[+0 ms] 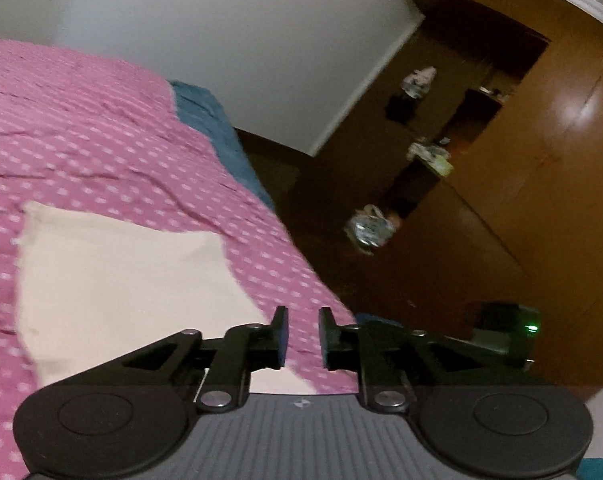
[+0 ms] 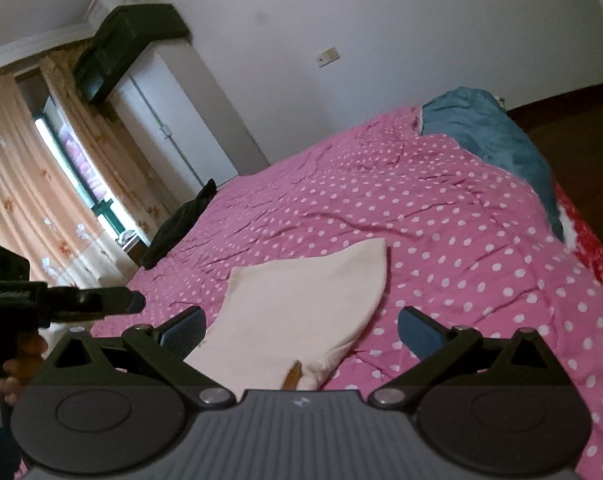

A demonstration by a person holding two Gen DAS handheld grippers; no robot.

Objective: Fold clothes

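We see a folded cloth (image 2: 301,312) lying on the bed (image 2: 441,240), just ahead of our right tool (image 2: 299,330); a blanket (image 2: 489,132) lies at the bed's far right corner; a wardrobe (image 2: 173,120) stands behind the bed, left; our left tool (image 1: 303,338) hangs over the bed's edge.

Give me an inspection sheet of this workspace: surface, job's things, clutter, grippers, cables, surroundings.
Surface: bed with pink polka-dot cover, wrinkled.
Job's things: cream garment lying flat on the cover, apparently already folded.
Clutter: dark cloth at the bed's far edge; blue blanket at the far corner; red fabric at the side.
Grippers: left gripper with jaws a narrow gap apart, holding nothing, above the bed edge; right gripper wide open above the garment, holding nothing.
Cables: nothing seen.
Surroundings: white wardrobe, curtains, brown wooden cabinet with small items on its shelves.
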